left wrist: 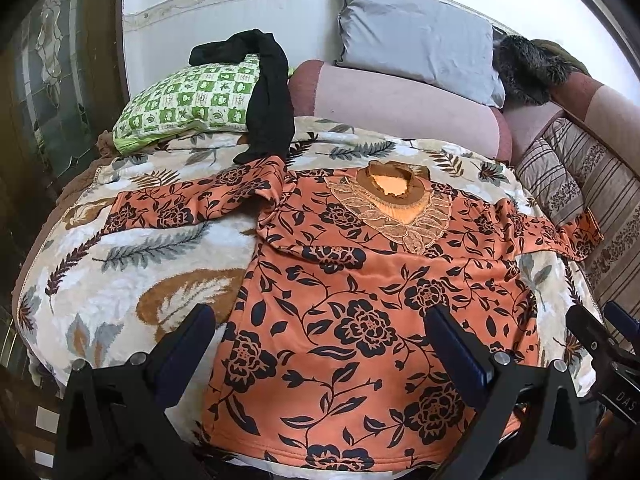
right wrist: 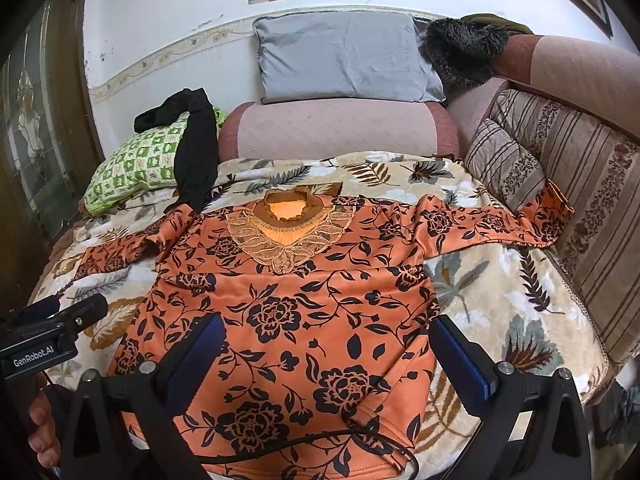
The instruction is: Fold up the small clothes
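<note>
An orange top with a black flower print (left wrist: 360, 292) lies flat and face up on a leaf-patterned blanket (left wrist: 120, 264), neck away from me, both sleeves spread out to the sides. It also shows in the right wrist view (right wrist: 296, 312). My left gripper (left wrist: 320, 332) is open and empty, hovering over the top's lower left part near the hem. My right gripper (right wrist: 328, 344) is open and empty, over the lower right part of the top. The right gripper shows at the right edge of the left wrist view (left wrist: 600, 336).
A black garment (left wrist: 268, 100) drapes over a green checked pillow (left wrist: 184, 100) at the back left. A grey pillow (left wrist: 416, 36) leans on the pink sofa back (left wrist: 400, 104). Striped cushions (right wrist: 560, 184) line the right side. A black cable (right wrist: 320, 440) crosses the hem.
</note>
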Available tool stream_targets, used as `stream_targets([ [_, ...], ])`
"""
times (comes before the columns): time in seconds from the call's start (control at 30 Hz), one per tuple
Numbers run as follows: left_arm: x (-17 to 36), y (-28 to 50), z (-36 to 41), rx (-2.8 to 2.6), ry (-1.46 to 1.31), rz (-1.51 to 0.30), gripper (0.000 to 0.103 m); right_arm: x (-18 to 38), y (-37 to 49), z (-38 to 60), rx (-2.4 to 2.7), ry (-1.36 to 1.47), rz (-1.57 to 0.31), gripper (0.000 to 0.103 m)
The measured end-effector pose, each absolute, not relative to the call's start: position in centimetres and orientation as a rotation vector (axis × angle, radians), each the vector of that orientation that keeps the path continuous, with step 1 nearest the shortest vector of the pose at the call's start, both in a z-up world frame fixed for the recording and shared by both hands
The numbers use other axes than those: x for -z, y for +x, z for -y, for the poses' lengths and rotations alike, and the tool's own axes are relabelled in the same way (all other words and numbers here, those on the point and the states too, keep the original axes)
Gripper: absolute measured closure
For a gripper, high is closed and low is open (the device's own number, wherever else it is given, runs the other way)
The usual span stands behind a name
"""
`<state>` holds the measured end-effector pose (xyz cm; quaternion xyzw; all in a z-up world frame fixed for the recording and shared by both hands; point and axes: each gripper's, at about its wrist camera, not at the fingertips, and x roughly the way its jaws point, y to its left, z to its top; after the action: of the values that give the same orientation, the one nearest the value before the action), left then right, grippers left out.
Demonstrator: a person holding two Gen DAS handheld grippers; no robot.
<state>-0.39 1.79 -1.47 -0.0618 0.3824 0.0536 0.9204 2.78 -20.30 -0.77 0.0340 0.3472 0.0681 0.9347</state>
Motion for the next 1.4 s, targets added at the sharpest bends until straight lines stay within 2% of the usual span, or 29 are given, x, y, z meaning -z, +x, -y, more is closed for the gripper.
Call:
stream_targets([
  [1.4,0.88,-0.31,-1.41,-0.115,-0.115,-0.774,0.0,0.34,3.38,20.39,-0.134,0.061,-0.7,0.0],
])
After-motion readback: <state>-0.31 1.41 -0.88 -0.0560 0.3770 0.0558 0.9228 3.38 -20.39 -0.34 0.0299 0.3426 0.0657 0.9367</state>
